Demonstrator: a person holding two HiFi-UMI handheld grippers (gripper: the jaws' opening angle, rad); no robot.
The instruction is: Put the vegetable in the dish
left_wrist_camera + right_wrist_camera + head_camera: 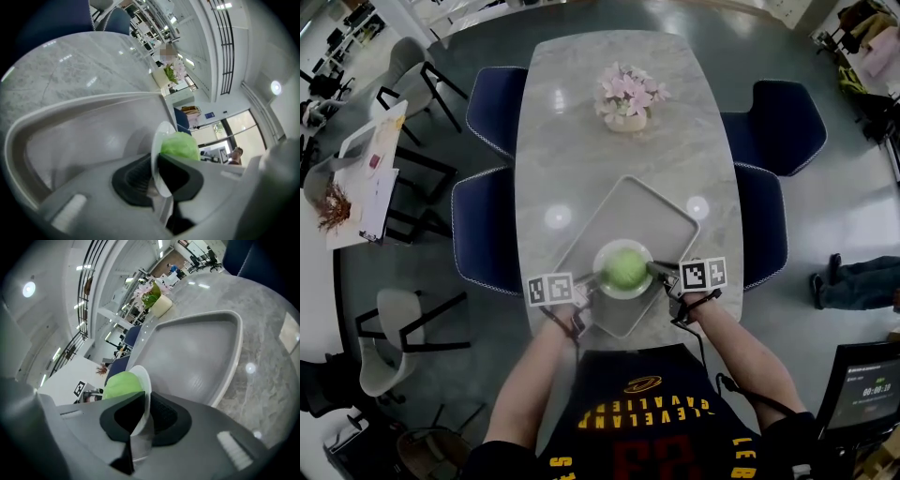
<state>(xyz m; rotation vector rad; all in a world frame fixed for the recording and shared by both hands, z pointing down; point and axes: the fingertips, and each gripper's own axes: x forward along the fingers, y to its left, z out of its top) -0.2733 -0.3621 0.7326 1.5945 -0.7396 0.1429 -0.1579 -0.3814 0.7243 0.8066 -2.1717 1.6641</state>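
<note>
A round green cabbage (625, 267) sits in a white dish (602, 279), which is over the near part of a grey tray (630, 211). My left gripper (587, 287) is shut on the dish's left rim and my right gripper (660, 273) is shut on its right rim. In the left gripper view the dish (156, 154) stands edge-on between the dark pads (133, 180), with the cabbage (180, 146) behind it. The right gripper view shows the dish rim (143, 394) clamped the same way, the cabbage (122, 384) to its left and the tray (197, 352) beyond.
The tray lies on a marble table (581, 122). A vase of pink flowers (628, 98) stands at the far end. Dark blue chairs (492, 108) flank both long sides. A person's legs (853, 281) show on the floor at the right.
</note>
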